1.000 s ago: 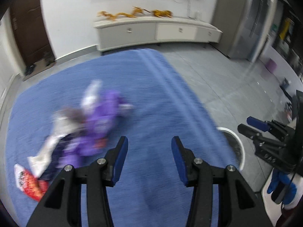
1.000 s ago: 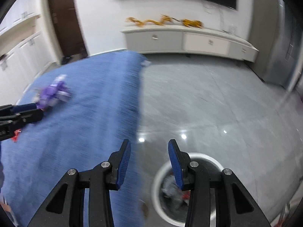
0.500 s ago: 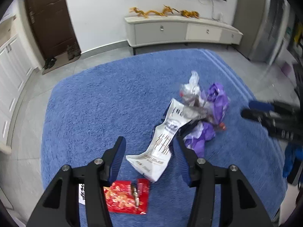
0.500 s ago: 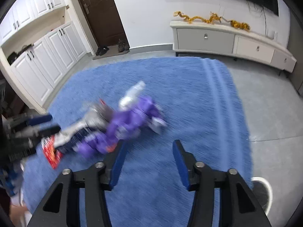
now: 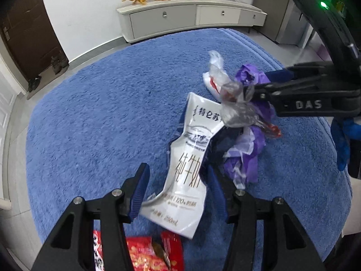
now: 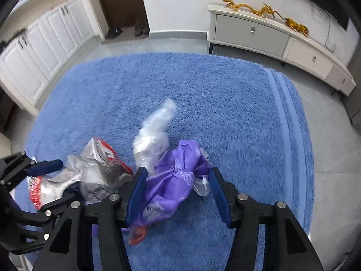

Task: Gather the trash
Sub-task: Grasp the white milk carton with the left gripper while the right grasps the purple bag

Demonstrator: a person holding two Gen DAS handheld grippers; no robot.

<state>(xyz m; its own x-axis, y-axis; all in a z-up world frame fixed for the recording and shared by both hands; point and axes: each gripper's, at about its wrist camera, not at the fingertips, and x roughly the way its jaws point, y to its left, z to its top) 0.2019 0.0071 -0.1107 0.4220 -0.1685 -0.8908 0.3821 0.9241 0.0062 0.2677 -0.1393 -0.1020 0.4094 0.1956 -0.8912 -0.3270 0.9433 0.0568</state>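
Note:
A pile of trash lies on the blue rug (image 5: 94,113). A flattened white milk pouch (image 5: 187,174) lies between the open fingers of my left gripper (image 5: 178,192). A red snack wrapper (image 5: 144,255) lies just below it. A crumpled purple bag (image 6: 173,185) sits between the open fingers of my right gripper (image 6: 178,196), with a clear plastic wrapper (image 6: 155,131) just beyond it and a silver crumpled wrapper (image 6: 97,169) to its left. The right gripper also shows in the left wrist view (image 5: 266,83) over the purple bag (image 5: 243,158).
A low white TV cabinet (image 5: 189,18) stands against the far wall. White cupboards (image 6: 38,52) and a dark door (image 5: 27,33) are at the left. Grey tile floor (image 6: 334,135) surrounds the rug.
Both grippers have swung from the bin side to the trash pile and dropped close over it. The left now straddles the milk pouch, the right the purple bag.

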